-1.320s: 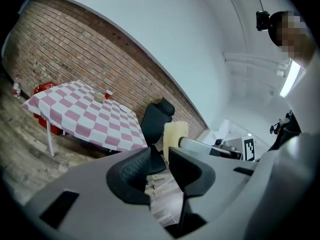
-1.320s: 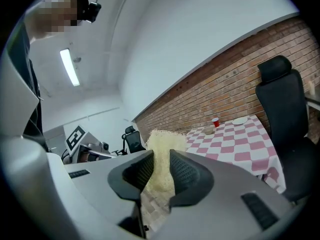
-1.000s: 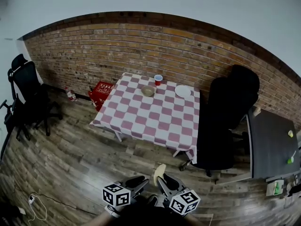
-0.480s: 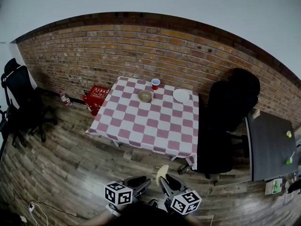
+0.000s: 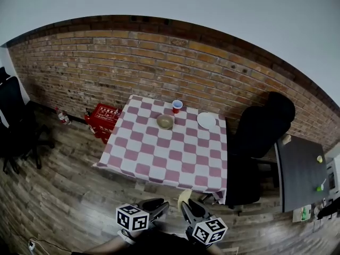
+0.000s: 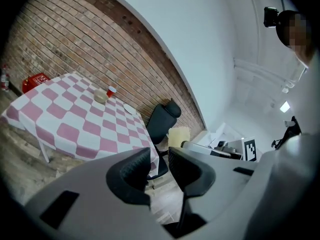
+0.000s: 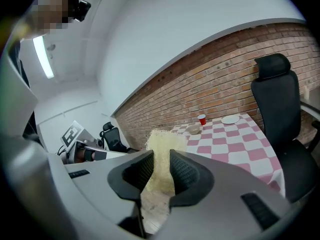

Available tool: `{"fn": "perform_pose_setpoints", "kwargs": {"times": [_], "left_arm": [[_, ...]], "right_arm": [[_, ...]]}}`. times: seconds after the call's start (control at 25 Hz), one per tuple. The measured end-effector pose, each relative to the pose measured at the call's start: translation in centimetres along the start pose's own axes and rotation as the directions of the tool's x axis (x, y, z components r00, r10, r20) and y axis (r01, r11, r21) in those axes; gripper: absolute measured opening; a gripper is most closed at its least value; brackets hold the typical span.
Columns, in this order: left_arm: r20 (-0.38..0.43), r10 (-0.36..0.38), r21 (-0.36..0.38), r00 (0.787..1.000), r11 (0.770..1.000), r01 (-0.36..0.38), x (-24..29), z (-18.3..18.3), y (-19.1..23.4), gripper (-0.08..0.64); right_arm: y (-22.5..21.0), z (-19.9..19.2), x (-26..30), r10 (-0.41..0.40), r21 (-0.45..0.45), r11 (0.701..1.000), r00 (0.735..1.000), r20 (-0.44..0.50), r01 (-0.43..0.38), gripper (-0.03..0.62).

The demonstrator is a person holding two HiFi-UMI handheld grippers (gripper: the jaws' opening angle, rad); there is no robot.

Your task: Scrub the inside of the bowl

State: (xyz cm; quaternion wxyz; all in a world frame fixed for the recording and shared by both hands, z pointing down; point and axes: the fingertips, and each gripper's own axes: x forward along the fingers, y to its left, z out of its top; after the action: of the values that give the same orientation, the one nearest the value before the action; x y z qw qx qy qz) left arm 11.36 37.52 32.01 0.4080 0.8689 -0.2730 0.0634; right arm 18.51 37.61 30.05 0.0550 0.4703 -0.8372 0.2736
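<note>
Standing upright, tan bowl (image 5: pixel 165 121) (round)

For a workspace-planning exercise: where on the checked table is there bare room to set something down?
Bare: the near half of the tablecloth, this side of the bowl. Crowded: the far edge, with red cup, bowl, plate.

**Support Surface: Checked Table**

We see one table (image 5: pixel 159 158) standing on a wood-plank floor (image 5: pixel 69 195) in front of a brick wall (image 5: pixel 106 62). A pink-and-white checked cloth (image 5: pixel 196 153) covers the top and hangs over its edges. Three items rest directly on the cloth, all at the far end. These are a tan bowl (image 5: pixel 165 121), upright; a red cup (image 5: pixel 177 105) just behind it, toward the wall; and a white plate (image 5: pixel 206 120) to the bowl's right. None touches another.
</note>
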Motion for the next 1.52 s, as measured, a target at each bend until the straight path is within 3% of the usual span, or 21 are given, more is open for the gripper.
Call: {"fn": "perform_pose_setpoints", "kwargs": {"times": [0.32,0.52,0.64,1.0,1.32,1.52], "left_arm": [[0.001,-0.007,-0.076,1.0,0.997,0.007,-1.4,1.8,4.7,0.12],[-0.017,0.006,-0.124,1.0,0.992,-0.008,-0.5,2.7,7.5,0.12],[-0.025,0.031,-0.116,0.999,0.993,-0.034,0.2,4.2,9.0,0.12],[0.03,0.136,-0.093,0.99,0.987,-0.132,5.6,12.1,13.2,0.12],[0.028,0.167,-0.059,0.986,0.984,-0.165,12.3,17.6,15.3,0.12],[0.047,0.208,-0.08,0.977,0.976,-0.203,14.1,19.7,17.1,0.12]], "right_arm": [[0.9,0.3,5.0,-0.034,-0.001,0.999,0.997,-0.073,0.034,0.11],[0.2,0.2,8.3,-0.006,0.026,1.0,0.993,-0.119,0.009,0.11],[-0.6,0.7,10.6,0.018,0.039,0.999,0.991,-0.134,-0.013,0.11],[-6.6,6.5,18.1,0.114,0.025,0.993,0.987,-0.11,-0.112,0.11],[-12.7,10.3,22.2,0.132,0.035,0.991,0.982,-0.135,-0.128,0.11],[-15.9,11.3,24.1,0.127,0.041,0.992,0.981,-0.146,-0.123,0.11]]}}
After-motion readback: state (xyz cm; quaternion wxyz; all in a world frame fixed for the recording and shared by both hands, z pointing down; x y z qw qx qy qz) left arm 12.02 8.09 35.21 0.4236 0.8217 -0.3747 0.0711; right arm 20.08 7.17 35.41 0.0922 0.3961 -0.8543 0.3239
